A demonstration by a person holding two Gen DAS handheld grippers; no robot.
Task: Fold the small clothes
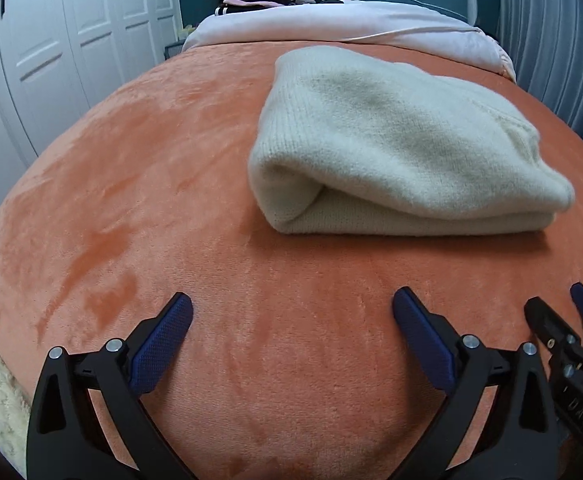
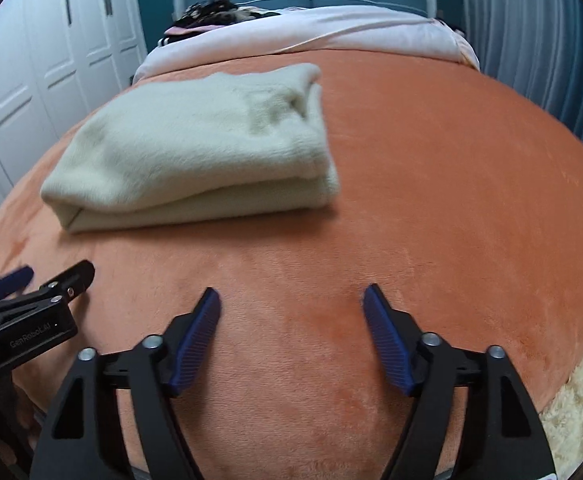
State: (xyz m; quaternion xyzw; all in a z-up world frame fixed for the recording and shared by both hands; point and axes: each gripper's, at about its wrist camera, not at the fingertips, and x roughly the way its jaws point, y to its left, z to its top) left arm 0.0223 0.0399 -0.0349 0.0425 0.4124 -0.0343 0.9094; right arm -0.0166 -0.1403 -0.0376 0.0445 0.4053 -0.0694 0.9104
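Neatly folded cream sweater [image 1: 395, 136], thick, fuzzy

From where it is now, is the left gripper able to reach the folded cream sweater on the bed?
Probably yes. The left gripper is open and empty, and only bare orange blanket lies between it and the folded cream sweater. The right gripper sits off to the side, not in its path.

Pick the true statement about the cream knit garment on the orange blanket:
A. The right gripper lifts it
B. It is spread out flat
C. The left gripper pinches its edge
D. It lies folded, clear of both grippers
D: the cream knit garment lies folded in layers on the orange blanket, and the left gripper and right gripper stand open and empty short of it.
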